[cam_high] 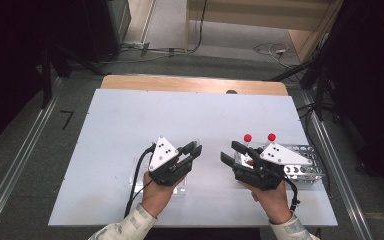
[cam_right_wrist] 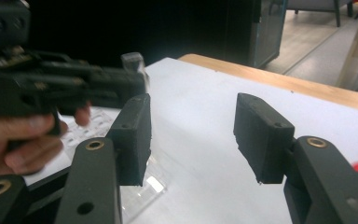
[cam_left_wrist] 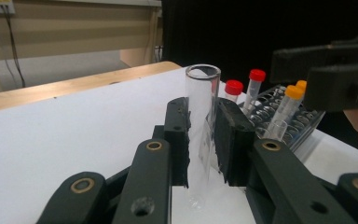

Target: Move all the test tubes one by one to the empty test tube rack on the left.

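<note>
Left claw pinching clear tube upright, keeping its mouth up for racking; right claw spread, empty, hovering beside rack.

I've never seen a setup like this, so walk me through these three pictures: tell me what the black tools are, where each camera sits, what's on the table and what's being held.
A person holds a two-jaw hand tool in each hand: the left gripper and the right gripper. The high view looks down from above; the other two cameras ride on the grippers, looking along their jaws. On the white table stands a metal tube rack with red-capped tubes and orange-capped tubes. The left gripper is clamped on a clear, uncapped glass tube, held upright. The right gripper's jaws stand open with nothing between them.
</note>
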